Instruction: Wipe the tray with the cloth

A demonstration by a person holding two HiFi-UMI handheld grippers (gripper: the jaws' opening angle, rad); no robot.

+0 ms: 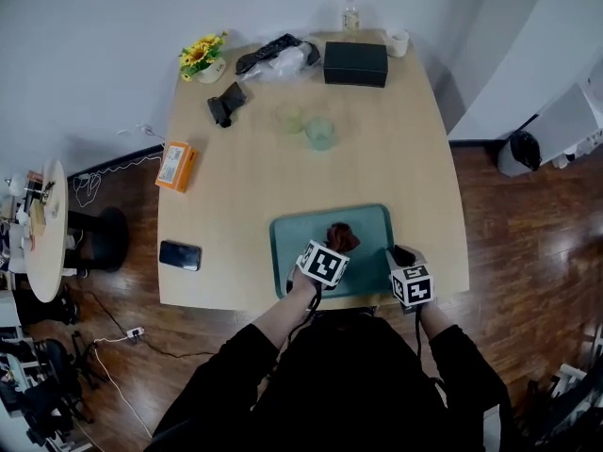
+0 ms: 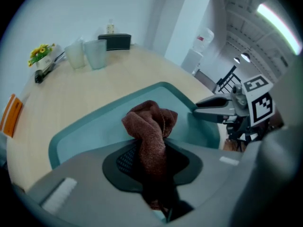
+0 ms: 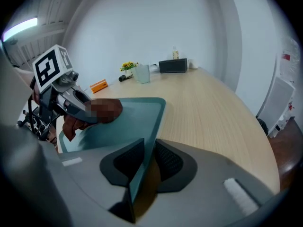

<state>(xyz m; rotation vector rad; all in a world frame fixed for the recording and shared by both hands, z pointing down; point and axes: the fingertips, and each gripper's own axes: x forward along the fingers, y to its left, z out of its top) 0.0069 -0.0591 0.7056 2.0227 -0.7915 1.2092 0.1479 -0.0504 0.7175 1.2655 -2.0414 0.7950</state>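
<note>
At the near edge of the surface, the right tool (image 3: 144,167) is closed partway on the right-hand rim of the teal tray (image 1: 301,234), with the thin wall pinched between its pads. Just beside it the left tool (image 2: 152,169) is shut almost fully on the brown cloth (image 2: 150,126). A bunched wad sticks out past the tips and sits over the tray's floor near the middle. Whether it presses on the floor I cannot tell.

The cloth looks like soft, light terry that will fold and drag rather than slide flat. A grip low on the bunch, as here, should leave enough free fabric to wipe with. The tray seems stiff, light and smooth, so it would likely skate on the wood unless held by the rim. It holds nothing but the cloth.

Toward the middle of the surface stand two translucent cups (image 1: 320,132), touching or nearly so, apparently empty. A phone (image 1: 180,254) lies by the near left corner and an orange box (image 1: 175,166) at the left edge. Along the far edge are a flower pot (image 1: 203,59), a black box (image 1: 355,64) and a white cup (image 1: 398,42).
</note>
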